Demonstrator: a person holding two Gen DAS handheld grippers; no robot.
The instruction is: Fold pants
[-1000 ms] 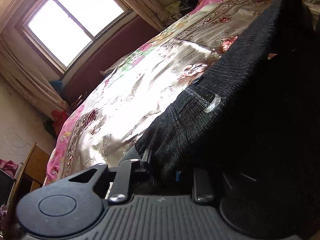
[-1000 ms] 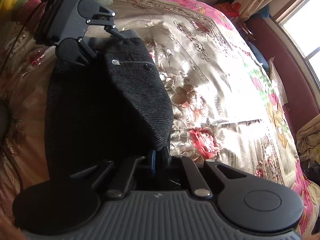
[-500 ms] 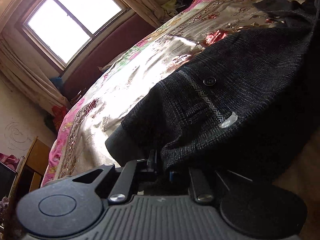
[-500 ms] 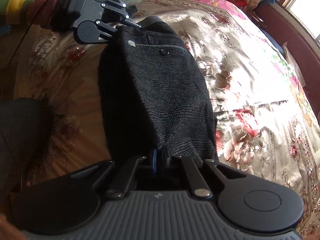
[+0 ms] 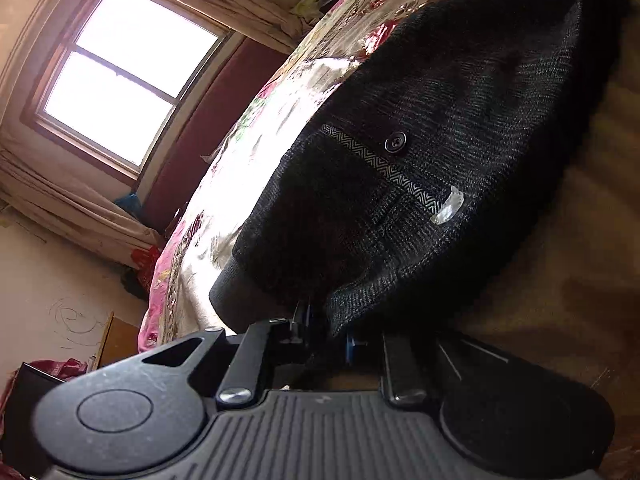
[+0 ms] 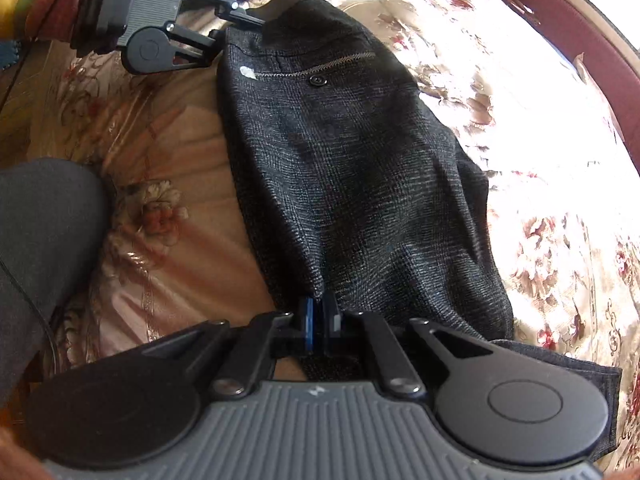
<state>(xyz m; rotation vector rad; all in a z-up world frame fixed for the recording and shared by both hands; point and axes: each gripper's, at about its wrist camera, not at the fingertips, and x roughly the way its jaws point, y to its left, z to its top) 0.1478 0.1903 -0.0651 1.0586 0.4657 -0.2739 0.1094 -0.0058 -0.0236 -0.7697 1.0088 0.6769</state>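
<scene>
1. Now the pants [image 6: 360, 184] lie flat on the bed [image 6: 540, 128], dark grey weave, back pocket w/ button [image 6: 319, 80] facing up.
2. My right claw [image 6: 320, 314] is pressed together, pinching the near edge of the pants.
3. My left claw [image 5: 324, 328] sits at the waistband end; its jaws have just been opening, fabric edge between them, pads no longer pressing on it.
4. From the right wrist view, left claw is at the far top corner of the pants.
5. Window [image 5: 120, 80] bright beyond the bed.
</scene>
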